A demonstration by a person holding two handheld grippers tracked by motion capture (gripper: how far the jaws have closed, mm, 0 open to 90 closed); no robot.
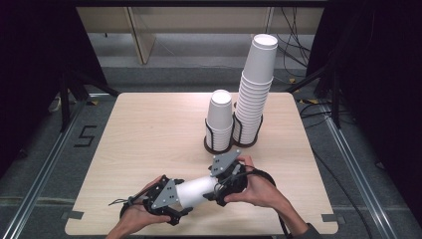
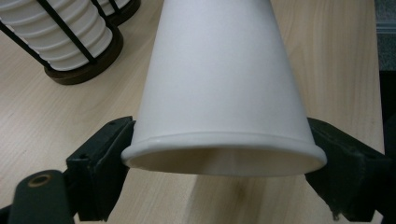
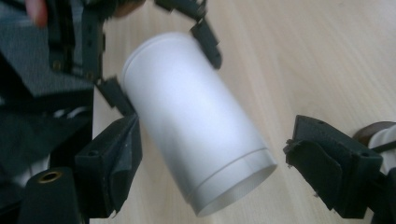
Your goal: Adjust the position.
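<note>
High view is showing us holding a white paper cup (image 1: pixel 196 191) lying on its side between our two grippers, low and centre in the frame, just above the near edge of the light wooden table (image 1: pixel 149 134). We are gripping its wide rim end with the left gripper (image 1: pixel 175 201); in the left gripper view the two black jaws are pressing against the cup (image 2: pixel 219 88) on both sides just behind the rolled rim, so this claw is closed onto it at a middling width. We are bringing the right gripper (image 1: pixel 219 191) around the cup's narrow base end. In the right gripper view the cup (image 3: pixel 196 135) is lying slanted across the middle of the frame; its left jaw is sitting close against the cup wall, while the right jaw is standing clearly apart from it with bare table between, so this claw is open and gripping nothing.

Upper right of centre in the high view, two dark wire holders are standing side by side: a short stack of cups (image 1: pixel 220 119) and, just to its right, a tall leaning stack (image 1: pixel 254 89). We are reading a dark "5" (image 1: pixel 85 135) marked on the grey floor at the left of the table; the cups are carrying no print that we can see.
</note>
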